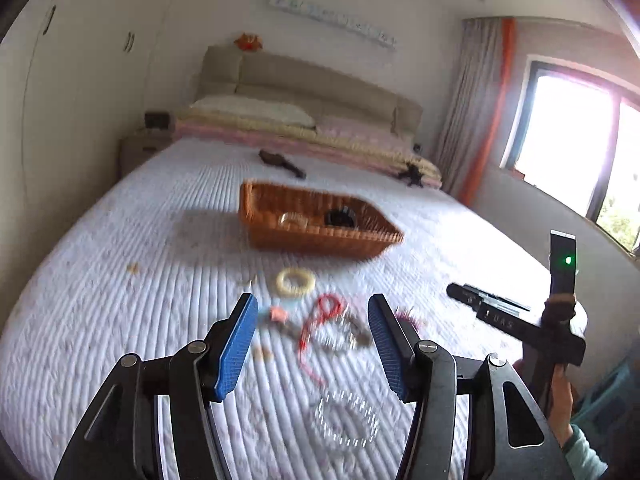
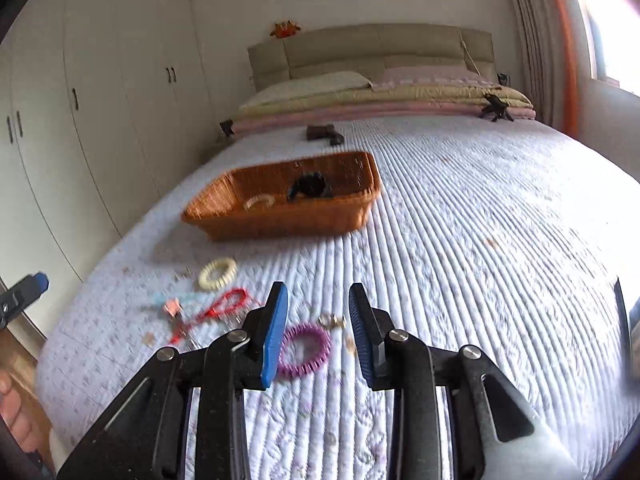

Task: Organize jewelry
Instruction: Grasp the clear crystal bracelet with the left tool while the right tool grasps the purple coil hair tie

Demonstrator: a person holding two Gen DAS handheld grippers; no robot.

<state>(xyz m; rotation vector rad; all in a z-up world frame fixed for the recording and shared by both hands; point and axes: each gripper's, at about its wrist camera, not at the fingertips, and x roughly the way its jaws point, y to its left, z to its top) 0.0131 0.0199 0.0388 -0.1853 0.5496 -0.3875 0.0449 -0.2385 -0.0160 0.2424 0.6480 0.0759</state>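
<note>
Plainly, both grippers are seen released above a white quilted bed [image 2: 480,240], with nothing between their blue pads. The left gripper [image 1: 312,344] is spread wide over a loose heap of jewelry near the foot of the bed: a red cord necklace [image 1: 320,320], a clear beaded bracelet [image 1: 346,420] nearer the camera, a small pink piece [image 1: 278,314] and a cream beaded bracelet [image 1: 296,281] farther off. The right gripper [image 2: 318,336] is parted less widely, and a purple beaded bracelet [image 2: 306,350] is framed between its fingers on the quilt, untouched as far as can be told through the blur. A wicker basket [image 2: 280,220] is set farther up the bed, well apart from the heap; a pale bracelet [image 2: 260,201] and a black item [image 2: 310,188] are lying inside it. Pillows [image 2: 312,82] are stacked against the headboard [image 2: 372,46].
</note>
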